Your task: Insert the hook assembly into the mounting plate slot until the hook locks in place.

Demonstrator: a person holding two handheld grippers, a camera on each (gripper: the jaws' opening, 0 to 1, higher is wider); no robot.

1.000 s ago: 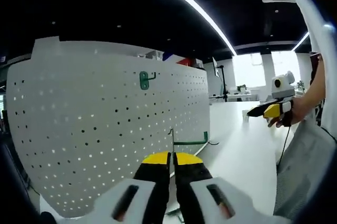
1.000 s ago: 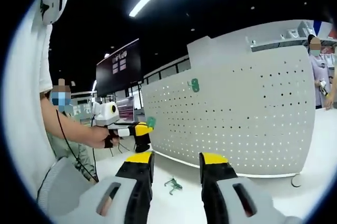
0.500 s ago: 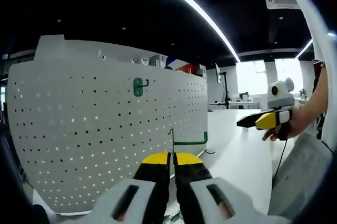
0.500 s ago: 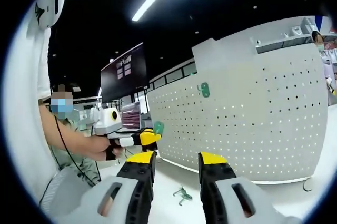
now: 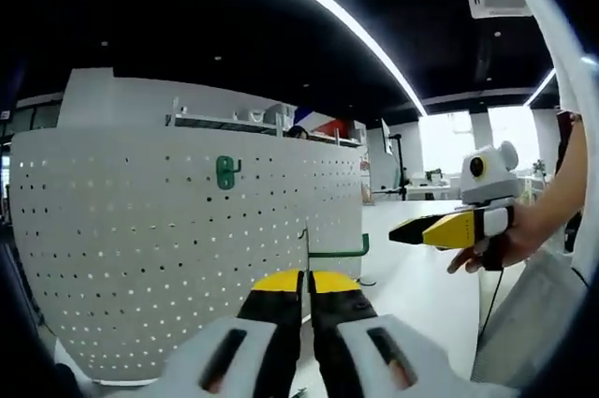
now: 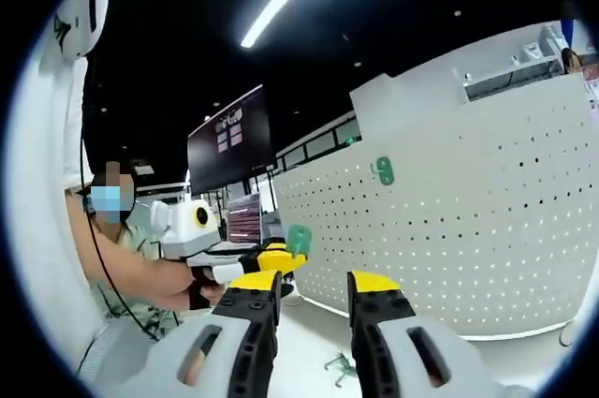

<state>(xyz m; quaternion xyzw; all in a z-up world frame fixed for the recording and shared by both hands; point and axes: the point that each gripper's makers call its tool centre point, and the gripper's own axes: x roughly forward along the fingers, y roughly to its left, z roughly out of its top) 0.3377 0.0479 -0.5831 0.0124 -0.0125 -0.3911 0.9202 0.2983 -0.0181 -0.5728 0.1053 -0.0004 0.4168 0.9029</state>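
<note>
The white pegboard mounting plate [image 5: 168, 248] stands upright on the table, with one green hook [image 5: 226, 171] seated in its upper holes. My left gripper [image 5: 305, 278] is shut on a second green hook [image 5: 339, 251], whose wire rises between the jaws and bends off to the right, a short way in front of the board. In the right gripper view the same plate [image 6: 468, 239] and mounted hook [image 6: 383, 169] lie to the right. There my right gripper [image 6: 312, 281] is open and holds nothing. The left gripper [image 6: 267, 257] comes in from the left with the green hook [image 6: 298, 238] at its tip.
The right gripper [image 5: 440, 228], held by a hand, reaches in from the right over the white table [image 5: 416, 276]. Loose green hooks [image 6: 339, 363] lie on the table before the board. A dark wall screen [image 6: 229, 131] hangs behind the person's arm [image 6: 131, 272].
Both cameras have shifted, so the mounted hook sits further left in the left view and further right in the right view. The two grippers have drawn closer together. Grips are unchanged.
</note>
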